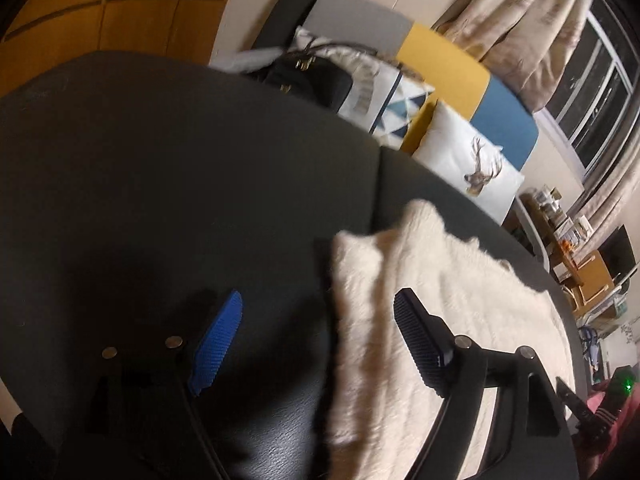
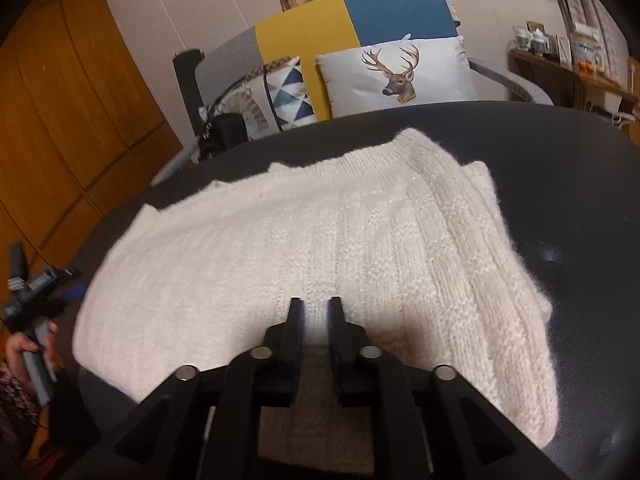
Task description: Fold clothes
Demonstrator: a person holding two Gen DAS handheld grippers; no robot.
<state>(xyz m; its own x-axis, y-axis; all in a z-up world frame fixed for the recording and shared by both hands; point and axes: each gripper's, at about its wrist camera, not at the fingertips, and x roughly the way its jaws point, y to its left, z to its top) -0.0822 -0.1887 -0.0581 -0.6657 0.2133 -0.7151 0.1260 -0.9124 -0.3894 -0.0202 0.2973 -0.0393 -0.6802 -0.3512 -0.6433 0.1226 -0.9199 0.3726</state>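
We see a cream sweater (image 2: 320,240) of fuzzy ribbed knit lying folded and flat on a dark leathery desk (image 2: 580,200). Its long axis runs from our left gripper (image 1: 316,344) across to our right gripper (image 2: 316,320). The left gripper is spread wide over the sweater's edge, holding nothing. The right gripper's jaws stand nearly together above the knit, a narrow gap between them.
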